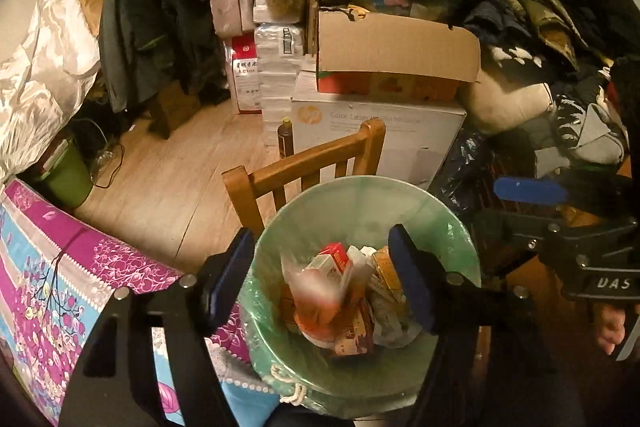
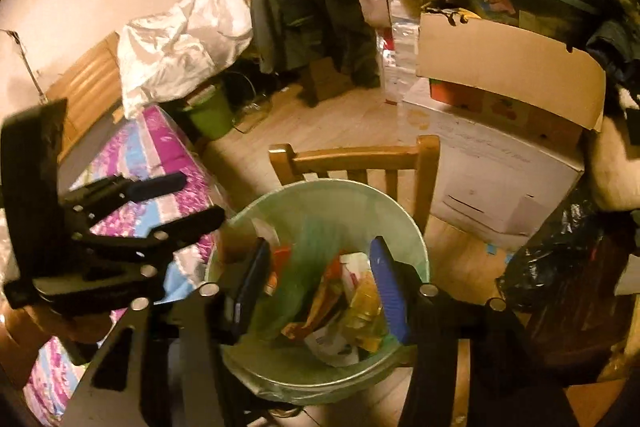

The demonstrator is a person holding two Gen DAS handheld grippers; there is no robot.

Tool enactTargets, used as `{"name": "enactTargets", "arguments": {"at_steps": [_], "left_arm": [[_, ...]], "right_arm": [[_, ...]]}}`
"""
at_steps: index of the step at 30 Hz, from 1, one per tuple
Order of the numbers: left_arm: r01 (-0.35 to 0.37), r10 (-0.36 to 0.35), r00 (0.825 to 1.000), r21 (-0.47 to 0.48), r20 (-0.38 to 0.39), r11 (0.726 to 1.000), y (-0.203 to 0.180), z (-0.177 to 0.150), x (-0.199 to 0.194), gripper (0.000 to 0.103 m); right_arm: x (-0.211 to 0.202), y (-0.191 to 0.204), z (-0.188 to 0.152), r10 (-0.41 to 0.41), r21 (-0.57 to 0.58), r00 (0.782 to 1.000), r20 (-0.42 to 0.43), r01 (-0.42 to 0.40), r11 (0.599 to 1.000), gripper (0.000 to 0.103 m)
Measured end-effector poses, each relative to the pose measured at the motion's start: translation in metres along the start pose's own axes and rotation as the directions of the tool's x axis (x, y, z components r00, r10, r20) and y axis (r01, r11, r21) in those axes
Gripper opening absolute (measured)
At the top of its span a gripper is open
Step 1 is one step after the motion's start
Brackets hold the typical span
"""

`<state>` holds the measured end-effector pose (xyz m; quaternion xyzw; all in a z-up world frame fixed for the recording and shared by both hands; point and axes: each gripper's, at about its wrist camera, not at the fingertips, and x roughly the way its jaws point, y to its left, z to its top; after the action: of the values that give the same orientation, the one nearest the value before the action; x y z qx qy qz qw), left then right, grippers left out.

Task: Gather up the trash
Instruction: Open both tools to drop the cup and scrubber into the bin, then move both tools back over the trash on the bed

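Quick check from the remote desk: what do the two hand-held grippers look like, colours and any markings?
Both match: the left hand-held gripper and right hand-held gripper have black angular frames with round silver bolts and flat blue finger pads. The right one's body carries white lettering, partly readable as "UAS" in the left wrist view.

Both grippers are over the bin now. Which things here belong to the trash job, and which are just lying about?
Job:
- lined trash bin
- wrappers and cartons inside it
- left gripper, open
- right gripper, open

Lying about:
- wooden chair
- printer box
- cardboard box
- green bucket
- floral tablecloth

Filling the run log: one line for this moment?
bin: trash inside | left gripper: open above bin | right gripper: open above bin
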<state>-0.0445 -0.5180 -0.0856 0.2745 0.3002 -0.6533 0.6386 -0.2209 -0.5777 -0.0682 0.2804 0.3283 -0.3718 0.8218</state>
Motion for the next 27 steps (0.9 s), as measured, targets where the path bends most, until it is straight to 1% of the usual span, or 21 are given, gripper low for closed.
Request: {"name": "enactTargets", "arguments": {"at_steps": [10,13,16,19,20,22,23,24,25,26,27], "left_arm": [[-0.029,0.029,1.0,-0.035,-0.002,0.999,0.014,-0.007,-0.003,0.066],[-0.038,0.038,0.999,-0.043,-0.001,0.998,0.016,-0.008,-0.004,0.066],[-0.058,0.058,0.998,-0.038,0.0,0.998,0.016,-0.01,-0.007,0.066],[-0.086,0.087,0.996,-0.054,0.011,0.995,0.02,-0.016,-0.013,0.066],[-0.104,0.106,0.994,-0.067,0.022,0.992,0.024,-0.019,-0.017,0.066],[-0.148,0.153,0.988,-0.102,0.038,0.984,0.032,-0.026,-0.024,0.066],[-0.181,0.188,0.981,-0.124,0.049,0.976,0.037,-0.032,-0.029,0.066],[-0.212,0.222,0.973,-0.135,0.058,0.968,0.04,-0.036,-0.033,0.066],[-0.253,0.264,0.962,-0.144,0.069,0.957,0.044,-0.041,-0.038,0.066],[-0.313,0.328,0.941,-0.152,0.082,0.937,0.048,-0.048,-0.045,0.067],[-0.353,0.37,0.925,-0.158,0.091,0.922,0.052,-0.053,-0.05,0.071]], "right_arm": [[0.001,-0.009,0.0,-0.017,0.013,1.0,-0.001,0.017,1.0,0.053],[0.001,-0.007,-0.002,-0.039,-0.002,0.999,-0.008,0.039,0.999,0.053],[0.002,-0.004,-0.004,-0.074,-0.024,0.997,-0.008,0.074,0.997,0.053],[-0.001,0.0,-0.004,-0.061,-0.019,0.998,0.011,0.061,0.998,0.053],[-0.002,0.002,-0.003,-0.054,-0.019,0.998,0.024,0.055,0.998,0.054],[-0.005,0.009,-0.003,-0.046,-0.022,0.997,0.063,0.047,0.999,0.056],[-0.006,0.014,-0.003,-0.044,-0.023,0.995,0.084,0.047,0.999,0.061],[-0.008,0.019,-0.002,-0.045,-0.025,0.992,0.119,0.048,0.999,0.064],[-0.01,0.025,-0.002,-0.049,-0.027,0.987,0.151,0.053,0.998,0.068],[-0.013,0.031,-0.003,-0.051,-0.031,0.982,0.183,0.058,0.998,0.072],[-0.015,0.042,-0.005,-0.05,-0.043,0.973,0.226,0.061,0.997,0.074]]}}
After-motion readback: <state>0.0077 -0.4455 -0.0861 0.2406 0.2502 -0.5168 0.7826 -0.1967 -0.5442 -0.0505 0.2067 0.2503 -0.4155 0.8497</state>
